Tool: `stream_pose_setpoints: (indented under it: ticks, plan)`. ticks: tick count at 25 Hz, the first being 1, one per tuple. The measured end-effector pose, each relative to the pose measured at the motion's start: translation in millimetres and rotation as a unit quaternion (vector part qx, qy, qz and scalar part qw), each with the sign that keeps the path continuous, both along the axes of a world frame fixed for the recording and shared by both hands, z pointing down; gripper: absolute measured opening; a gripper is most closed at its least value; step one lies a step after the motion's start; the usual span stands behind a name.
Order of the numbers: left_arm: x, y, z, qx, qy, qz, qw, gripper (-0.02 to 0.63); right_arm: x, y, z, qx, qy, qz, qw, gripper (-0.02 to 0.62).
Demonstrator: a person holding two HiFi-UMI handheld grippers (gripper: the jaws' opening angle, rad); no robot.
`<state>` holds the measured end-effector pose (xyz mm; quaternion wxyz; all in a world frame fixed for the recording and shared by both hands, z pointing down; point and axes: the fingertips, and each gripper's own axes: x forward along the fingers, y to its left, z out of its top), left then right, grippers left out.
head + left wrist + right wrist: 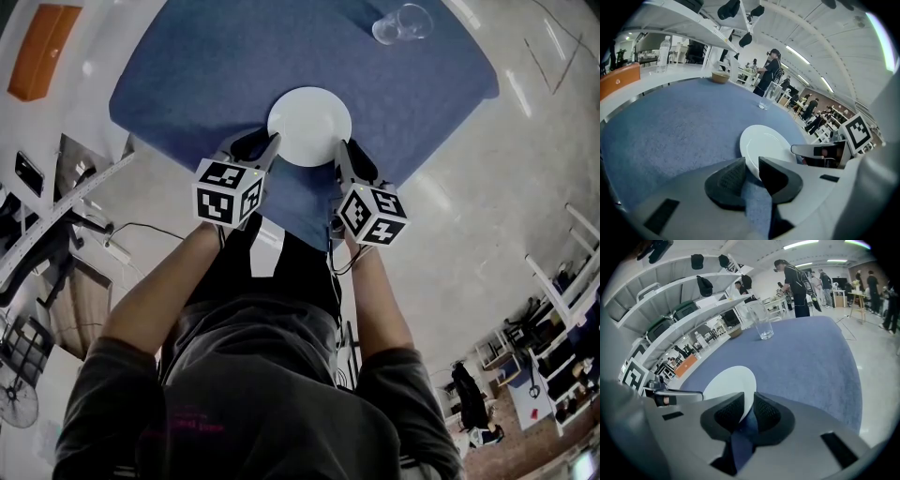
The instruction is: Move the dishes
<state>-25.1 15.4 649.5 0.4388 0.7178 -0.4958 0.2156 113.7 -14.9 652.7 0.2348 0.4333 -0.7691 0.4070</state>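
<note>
**Me:** Blue cloth (187, 75) covers the desk (441, 75). I stand at its near edge with a tool in each hand.

**Colleague:** What lies closest to you?

**Me:** The white plate (309, 125), at 12 o'clock, just in from the near edge. My left tool (272, 143) has its rim at about 8 o'clock and my right tool (339, 150) at about 4 o'clock.

**Colleague:** Clamped, or only around it?

**Me:** Clamped, both of them. In the left gripper view the rim runs in between the dark ribbed pads (731, 176), which press on it. The right gripper view shows the same, with a narrower gap.

**Colleague:** Is the plate resting on the cloth?

**Me:** I cannot tell.

**Colleague:** And farther out?

**Me:** A clear glass (401, 23) stands upright at about 1 o'clock from the plate, near the far edge and well apart from it. A small brown bowl (720, 77) sits at the far rim of the cloth. Off the cloth, toward 10 o'clock, there is an orange box (42, 52), with a clear bottle (663, 47) beyond it.
</note>
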Motion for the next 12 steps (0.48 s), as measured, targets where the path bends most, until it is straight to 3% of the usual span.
stream_pose_setpoints:
  ticks: [12]
  plan:
    - [-2.4,-0.7,6.4,-0.014,-0.001,0.002,0.9999,0.078,-1.1,0.1,1.9,-0.005,0.006,-0.015,1.0,0.067]
